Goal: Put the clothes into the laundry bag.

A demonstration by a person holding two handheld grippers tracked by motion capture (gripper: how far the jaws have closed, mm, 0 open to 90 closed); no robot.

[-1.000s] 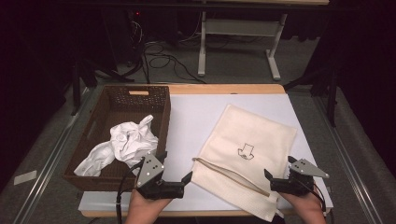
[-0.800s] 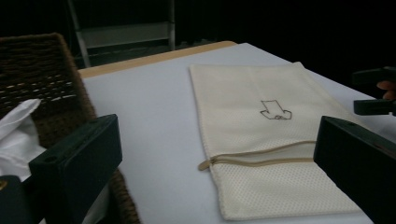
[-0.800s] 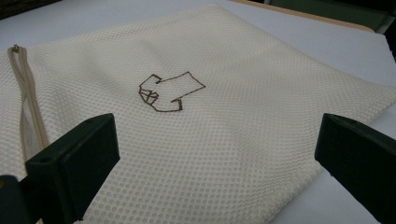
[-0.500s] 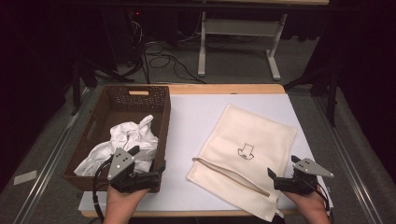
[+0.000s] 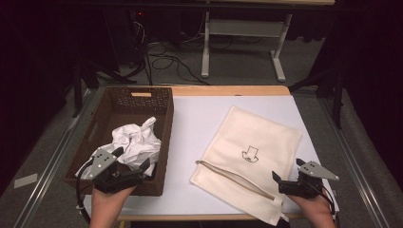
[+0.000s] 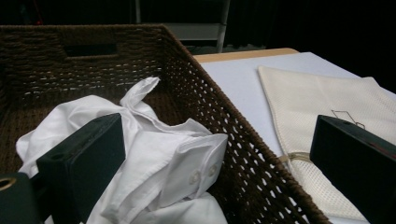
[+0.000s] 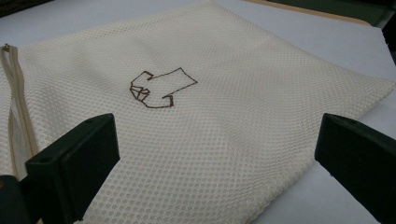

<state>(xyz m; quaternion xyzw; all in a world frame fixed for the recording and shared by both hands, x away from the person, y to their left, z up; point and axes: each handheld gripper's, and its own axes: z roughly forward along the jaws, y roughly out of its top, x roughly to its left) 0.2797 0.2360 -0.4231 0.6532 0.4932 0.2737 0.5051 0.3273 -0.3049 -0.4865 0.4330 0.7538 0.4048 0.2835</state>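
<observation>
Left tongs (image 5: 135,167) gape over the basket's (image 5: 164,137) shirt (image 5: 135,142); right tongs (image 5: 280,179) gape over the mesh bag (image 5: 256,156).

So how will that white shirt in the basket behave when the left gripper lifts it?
The white shirt lies crumpled, so it will probably droop and trail. It looks light. A sleeve may drag on the wicker basket rim.

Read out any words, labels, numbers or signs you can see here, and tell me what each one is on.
No readable words, brands or numbers anywhere.
The one sign: a brown stitched outline of a folded shirt, without lettering, on the cream mesh laundry bag.
The white shirt in the brown wicker basket shows two plain buttons on its cuff, no tag or label.
A pale strip on the basket's far wall by the handle slot is too small to read.
</observation>
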